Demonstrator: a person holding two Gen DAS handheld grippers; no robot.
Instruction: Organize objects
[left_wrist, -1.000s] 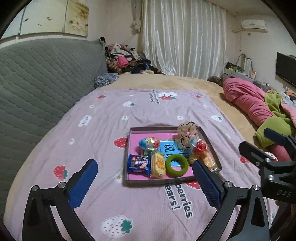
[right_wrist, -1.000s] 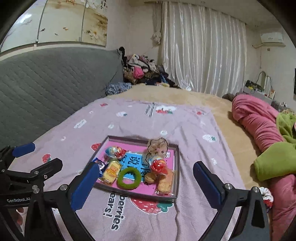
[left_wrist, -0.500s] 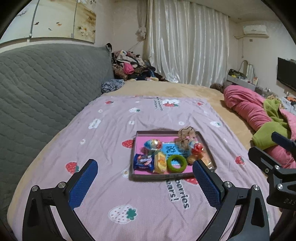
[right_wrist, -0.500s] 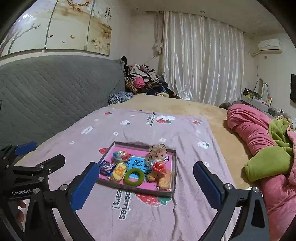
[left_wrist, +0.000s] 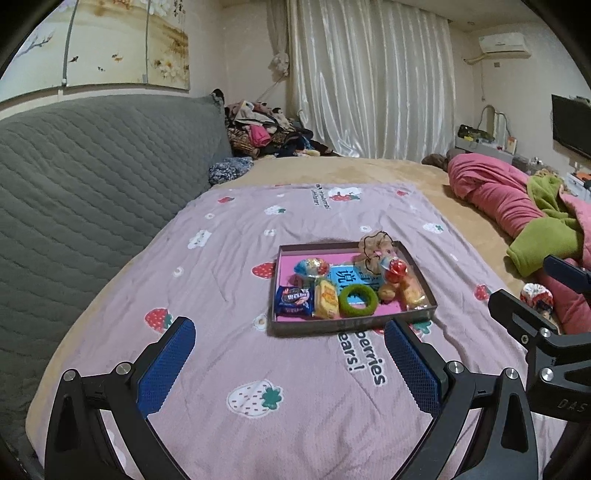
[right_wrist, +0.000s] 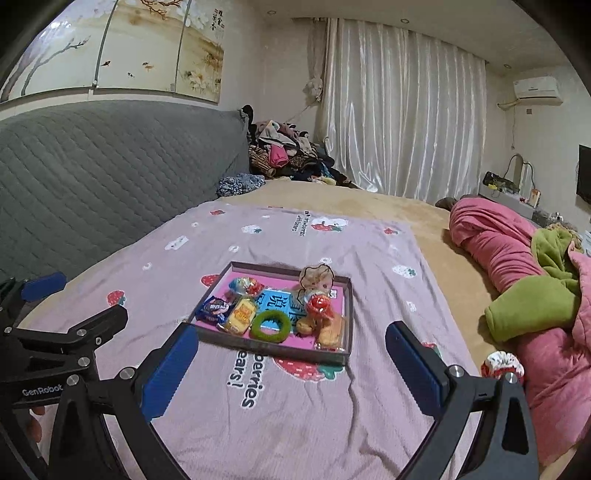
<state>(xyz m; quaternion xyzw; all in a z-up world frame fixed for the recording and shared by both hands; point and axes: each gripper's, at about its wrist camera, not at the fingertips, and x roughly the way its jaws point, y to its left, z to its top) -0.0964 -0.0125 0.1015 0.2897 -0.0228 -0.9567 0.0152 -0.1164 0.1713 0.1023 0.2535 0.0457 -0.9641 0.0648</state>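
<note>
Lilac cotton printed with strawberries covered the bed where you worked: the blanket (left_wrist: 258, 258) carried black lettering ahead of your left claw (left_wrist: 288, 363), of which only "berries" and "ears!" could be read. Both claws stood spread wide and empty, their ribbed blue pads (left_wrist: 166, 369) apart. Your right claw (right_wrist: 291, 371) was likewise released, and beside it, to its left, the other tool's black body showed the white word "GenRobot". Straight ahead of both claws lay a shallow rectangular tray (left_wrist: 351, 323) with dark walls and a pink floor, its blue card bearing Chinese characters. Inside it sat a fuzzy green ring (left_wrist: 358, 300), a glossy blue biscuit packet (left_wrist: 294, 301) whose writing was too small to read, a yellow crinkled wrapper (left_wrist: 326, 303), a shiny foil-wrapped sweet (left_wrist: 312, 266) and a red-topped lollipop (left_wrist: 396, 267). Right of your right claw, off the blanket, lay a red-and-white scrunchie (right_wrist: 502, 363).
</note>
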